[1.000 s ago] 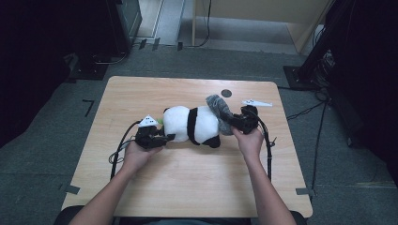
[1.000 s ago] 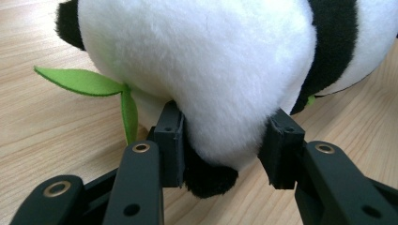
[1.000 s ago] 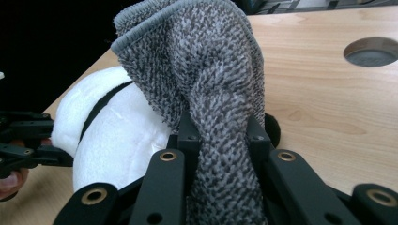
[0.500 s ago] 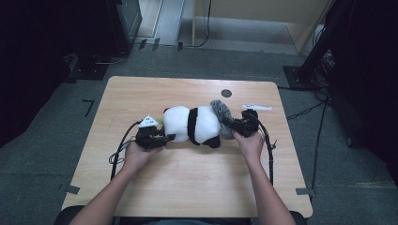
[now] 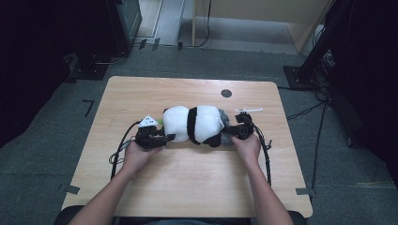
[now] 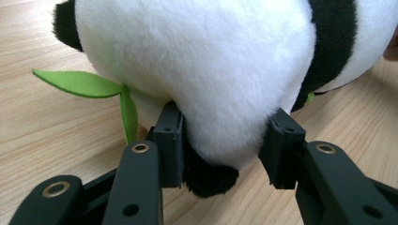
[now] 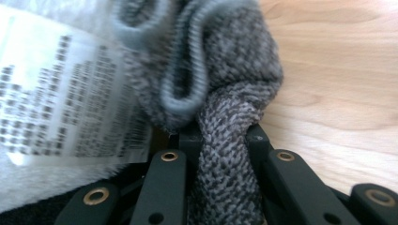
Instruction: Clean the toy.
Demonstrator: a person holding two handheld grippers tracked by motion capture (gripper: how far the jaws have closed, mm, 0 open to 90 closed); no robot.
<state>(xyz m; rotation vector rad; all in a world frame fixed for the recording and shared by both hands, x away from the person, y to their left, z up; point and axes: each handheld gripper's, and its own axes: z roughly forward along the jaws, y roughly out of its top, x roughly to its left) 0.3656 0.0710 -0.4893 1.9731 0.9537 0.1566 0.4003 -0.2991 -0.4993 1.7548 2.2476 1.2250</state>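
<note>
Since a second ago, the grey knitted sock point(image 7: 225, 108) has come down from above the plush panda point(image 5: 195, 123) and now lies low at the panda's right end, with the right gripper point(image 5: 238, 131) lowered beside it. That gripper's fingers point(image 7: 256, 138) are clenched on a bunched fold of the sock. Just behind the fold a white printed label point(image 7: 61, 98) hangs against the panda's fur; its text is too blurred to read. At the panda's other end the left gripper point(image 5: 162, 138) has kept its place, its fingers point(image 6: 171, 133) grasping a white and black part of the toy, probably a leg. A green felt leaf point(image 6: 89, 86) sticks out beside that grip. The panda lies on its side at the middle of the desk point(image 5: 187, 187).
</note>
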